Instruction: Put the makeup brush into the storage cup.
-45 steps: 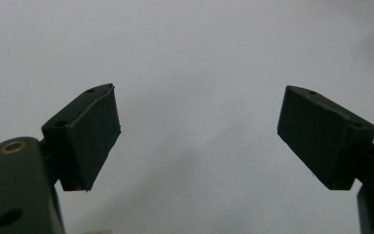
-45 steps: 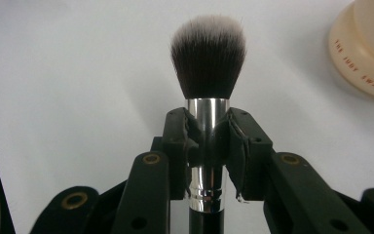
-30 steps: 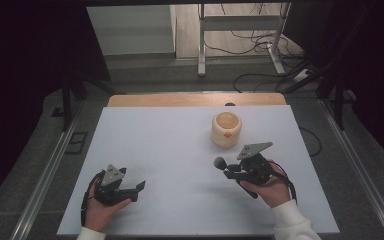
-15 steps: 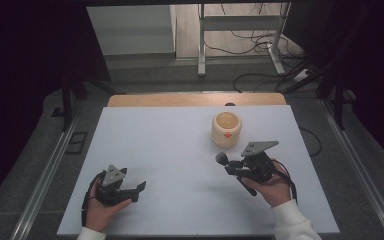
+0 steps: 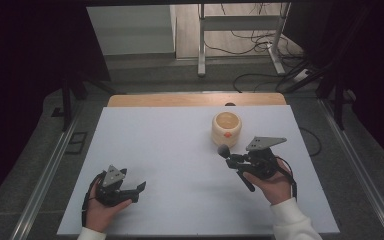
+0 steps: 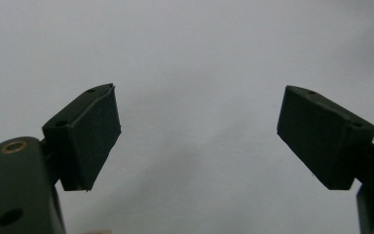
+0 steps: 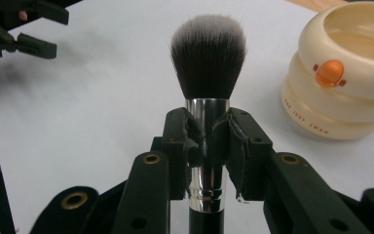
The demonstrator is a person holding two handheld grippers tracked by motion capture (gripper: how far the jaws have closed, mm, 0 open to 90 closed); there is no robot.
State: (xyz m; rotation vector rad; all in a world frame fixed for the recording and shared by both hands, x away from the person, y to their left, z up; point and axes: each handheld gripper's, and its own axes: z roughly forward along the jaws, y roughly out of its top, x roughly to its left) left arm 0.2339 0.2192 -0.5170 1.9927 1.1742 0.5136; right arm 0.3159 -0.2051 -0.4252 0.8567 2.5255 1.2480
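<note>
A makeup brush [image 7: 208,53] with a dark, grey-tipped head and a silver collar stands between the jaws of my right gripper [image 7: 207,146], which is shut on that collar. In the high view the right gripper [image 5: 232,159] is at the table's right, and the brush [image 5: 223,149] points left, just in front of a cream ringed pot [image 5: 226,128] with an orange button. The open pot [image 7: 343,83] stands right of the brush head, apart from it. My left gripper [image 5: 139,189] rests at the near left, and its jaws [image 6: 197,131] stand open with nothing between them.
The white tabletop [image 5: 170,150] stretches between the two hands. A wooden strip [image 5: 195,100] runs along its far edge. Beyond it are a floor with cables and a metal stand [image 5: 240,30]. The left gripper [image 7: 24,34] lies far off in the right gripper view.
The right gripper has shifted slightly away from the person with the brush, so the brush head is now closer to the pot. The left hand has stayed still.
</note>
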